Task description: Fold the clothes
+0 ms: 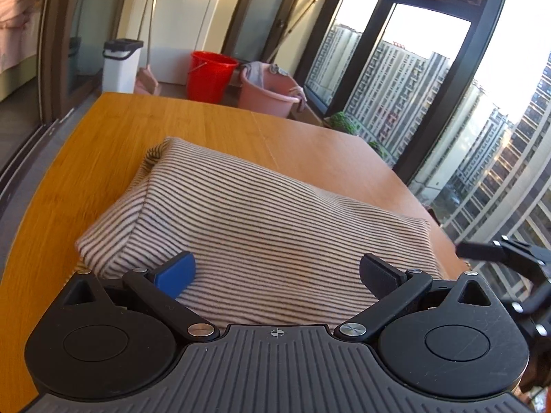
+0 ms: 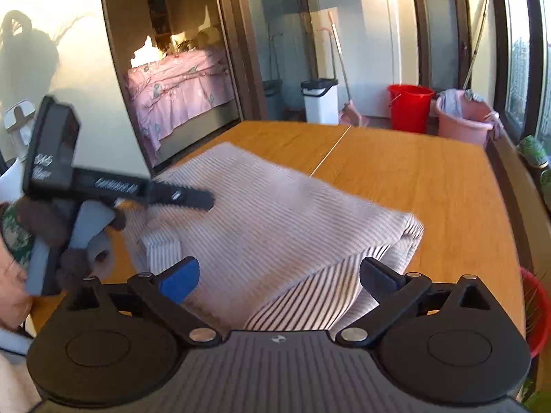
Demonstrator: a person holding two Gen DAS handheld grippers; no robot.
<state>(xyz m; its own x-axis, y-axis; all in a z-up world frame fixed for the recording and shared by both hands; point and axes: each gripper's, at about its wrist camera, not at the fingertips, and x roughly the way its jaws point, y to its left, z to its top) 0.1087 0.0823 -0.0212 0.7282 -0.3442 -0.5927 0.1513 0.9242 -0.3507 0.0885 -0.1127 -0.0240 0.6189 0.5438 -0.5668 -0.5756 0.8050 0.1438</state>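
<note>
Striped garment lay on the wooden table as a compact folded bundle, so folding looked largely done; left gripper and right gripper hovered wide, holding nothing

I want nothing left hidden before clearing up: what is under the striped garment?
The wooden table shows all around the folded striped garment. Whatever lies directly beneath or between its layers is covered.

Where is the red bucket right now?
The red bucket stands on the floor beyond the table's far edge, beside the pink tub, in both views.
</note>
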